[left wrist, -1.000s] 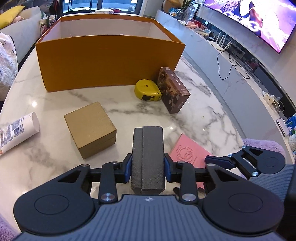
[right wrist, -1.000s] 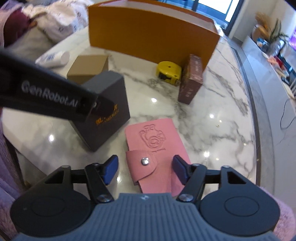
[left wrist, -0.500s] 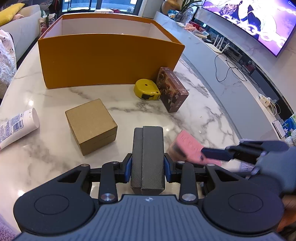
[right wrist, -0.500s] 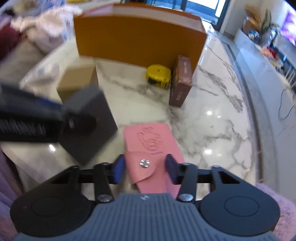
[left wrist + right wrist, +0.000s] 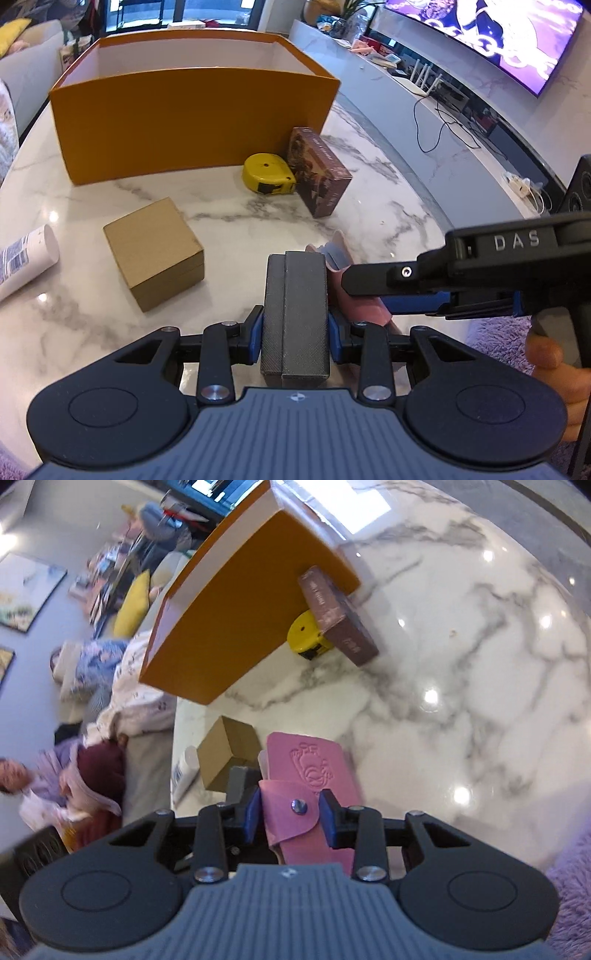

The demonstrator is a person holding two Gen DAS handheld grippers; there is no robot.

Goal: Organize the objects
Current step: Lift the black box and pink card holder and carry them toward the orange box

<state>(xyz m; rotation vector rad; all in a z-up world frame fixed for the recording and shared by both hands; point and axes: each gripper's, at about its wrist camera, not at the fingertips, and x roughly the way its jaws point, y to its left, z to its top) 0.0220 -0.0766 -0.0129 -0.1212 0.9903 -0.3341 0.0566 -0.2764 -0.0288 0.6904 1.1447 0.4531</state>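
Left gripper (image 5: 294, 325) was clenched on dark grey box (image 5: 295, 295) above marble table (image 5: 229, 218), right gripper (image 5: 291, 814) at its 3 o'clock grasped pink card wallet (image 5: 308, 771) lifted off table, w/ orange box (image 5: 184, 122) at 12 o'clock beyond tape measure (image 5: 267, 179).

Along the wall we see a large curved television (image 5: 491, 37) showing a purple picture, above a long grey console (image 5: 424, 122) with trailing black cables and white router antennas. Potted greenery (image 5: 351, 11) stands at its far end. We find a yellow cushion (image 5: 133, 603) on a sofa, floral bedding (image 5: 136, 698) below it, and a purple fluffy rug (image 5: 569, 890) at the table's edge.
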